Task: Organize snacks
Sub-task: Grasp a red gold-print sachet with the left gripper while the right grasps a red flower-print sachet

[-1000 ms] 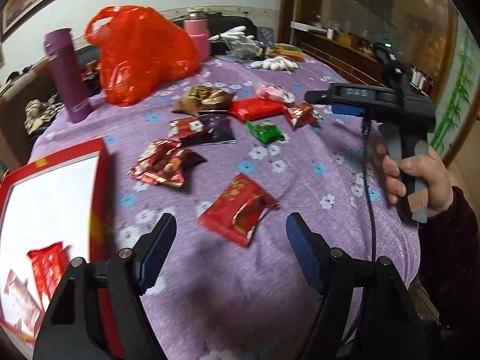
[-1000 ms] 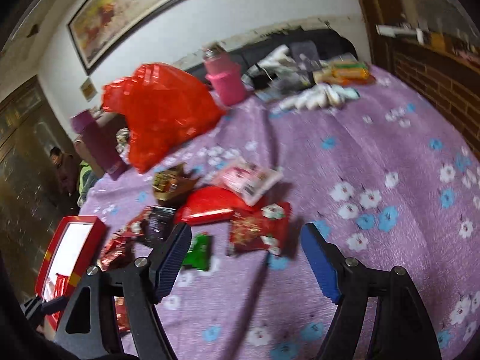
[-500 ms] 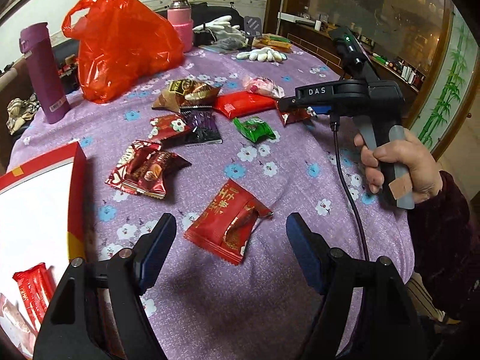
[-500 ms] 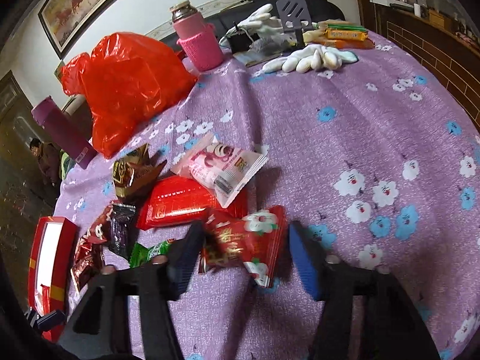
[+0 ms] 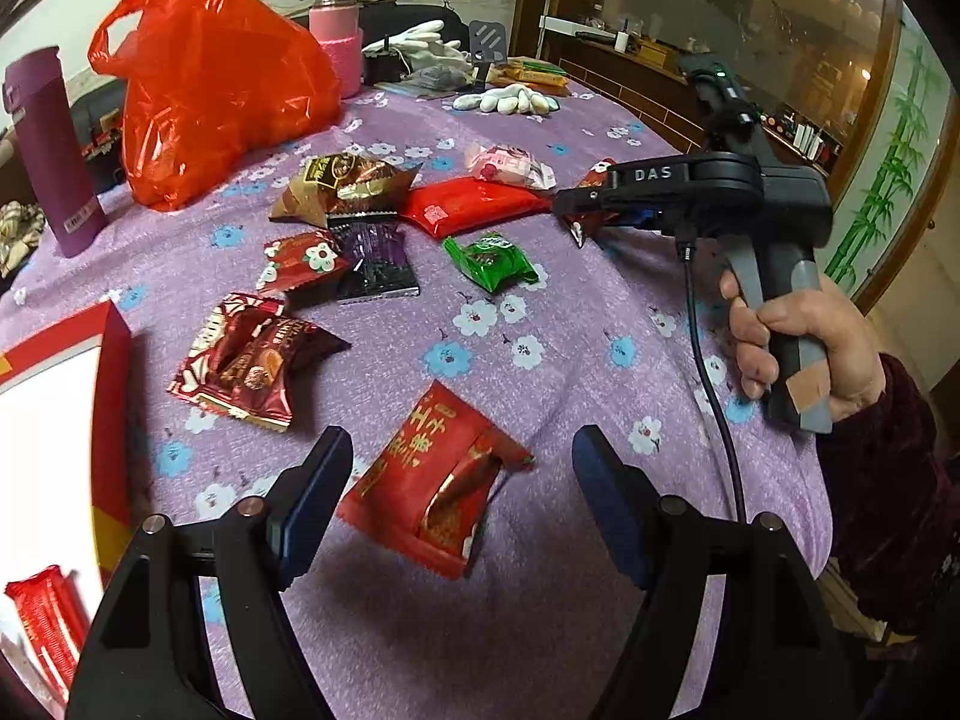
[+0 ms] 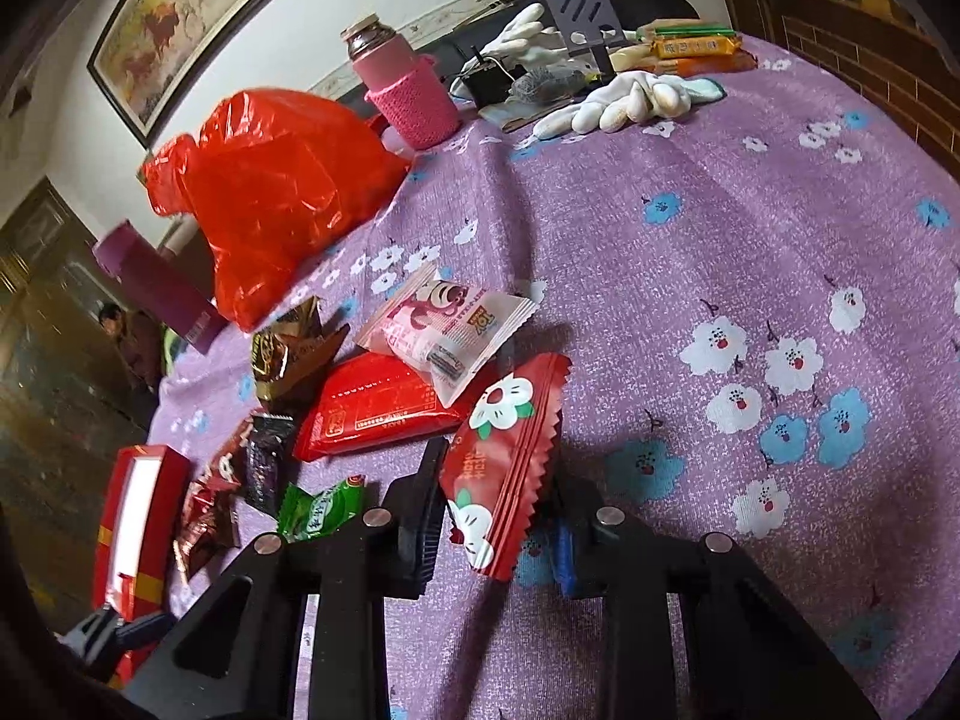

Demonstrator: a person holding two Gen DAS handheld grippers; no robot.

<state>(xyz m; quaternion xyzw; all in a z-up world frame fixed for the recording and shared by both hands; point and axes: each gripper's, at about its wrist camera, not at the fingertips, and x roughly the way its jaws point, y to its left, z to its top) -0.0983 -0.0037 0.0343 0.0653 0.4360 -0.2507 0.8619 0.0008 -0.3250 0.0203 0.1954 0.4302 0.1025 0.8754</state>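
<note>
- At the far left, the red box [image 5: 114, 372] sits open at the edge of the bench [image 5: 600, 312], with red packets already lying inside — judged the place the snacks go.
- Next over, the left claw [image 5: 462, 480] stands wide, pointing steeply down at the red packet with gold writing [image 5: 432, 480]. The packet lies flat on the purple cloth between the two fingers, but neither pad touches it.
- To pick it well, the left claw should sink until the pads flank the packet's puffed middle, not the thin crimped ends, then close gently; a soft wrapper slips or crumples if it is pinched at a corner.
- Through the middle lie the loose snacks: a dark red bag [image 5: 246, 360], a green sweet [image 5: 489, 258], a flat red pack [image 5: 468, 204] and a pink-and-white packet [image 6: 447, 330] resting on it.
- On the right, the right claw [image 6: 498, 516] has just been closing — its jaws are now narrow and pinch the flowered red packet [image 6: 504, 456], which stands on edge, tilted, with its serrated end up.
- The grip sits low on the wrapper, so it should be lifted straight and slowly, clear of the pink-and-white packet just beside it, before it is carried across to the box.
</note>
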